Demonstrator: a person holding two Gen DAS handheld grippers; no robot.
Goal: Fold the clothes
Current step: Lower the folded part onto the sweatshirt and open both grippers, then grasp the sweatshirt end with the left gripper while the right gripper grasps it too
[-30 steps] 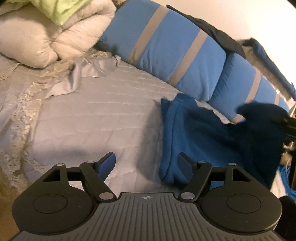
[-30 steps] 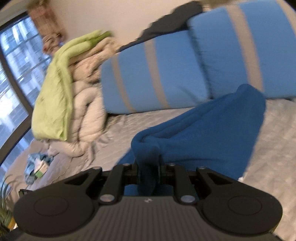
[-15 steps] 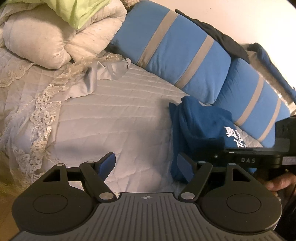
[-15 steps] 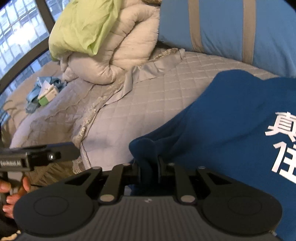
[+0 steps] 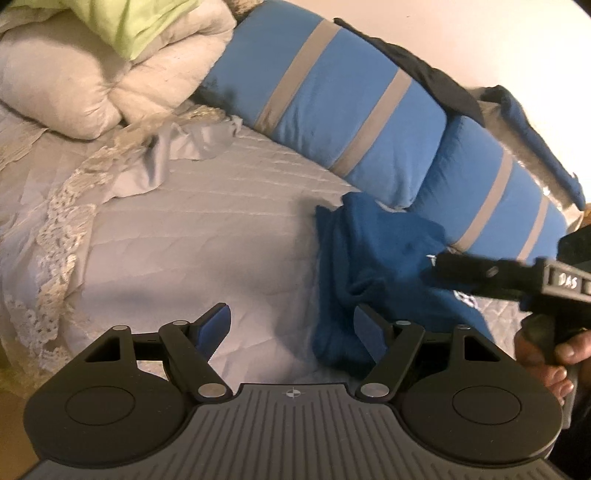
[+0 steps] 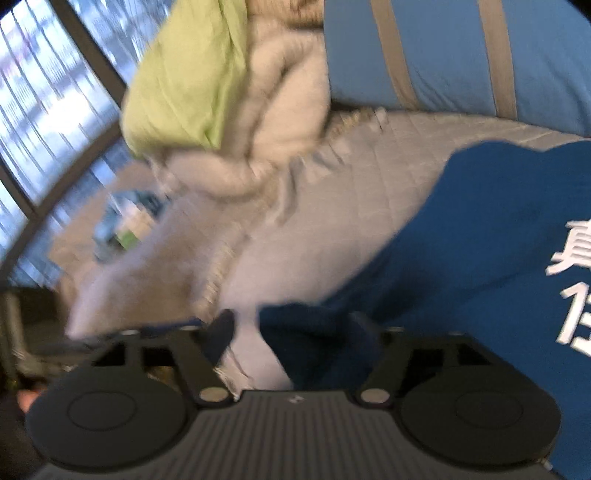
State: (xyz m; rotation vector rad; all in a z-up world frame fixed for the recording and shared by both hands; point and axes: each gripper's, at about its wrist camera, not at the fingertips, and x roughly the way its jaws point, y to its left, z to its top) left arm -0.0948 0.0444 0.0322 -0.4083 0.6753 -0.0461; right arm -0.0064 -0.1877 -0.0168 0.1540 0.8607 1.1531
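Blue fleece, a garment with white printed characters, lies bunched on the grey quilted bed, its far edge just beside two blue pillows with grey stripes. In the right wrist view the garment spreads across the right side of the quilt, and a dark fold of it sits between the fingers of the right tongs.

Half a second ago those right tongs were pinched tight on that fold; their jaws have just been opening and now stand spread, the pads off the cloth. A second ago the garment hung lifted in front of the pillows, whereas now it rests on the bed. In the left wrist view the right tongs reach in from the right over the garment, gripped by a hand.

The left tongs stand spread as before, with nothing between them but the quilt below; the right finger sits just in front of the garment's near edge.

Farther out, a cream comforter with a lime-green cloth on top is heaped at the bed's left end, and lace trim runs along the quilt's edge. A window fills the left of the blurred right wrist view. No containers show.
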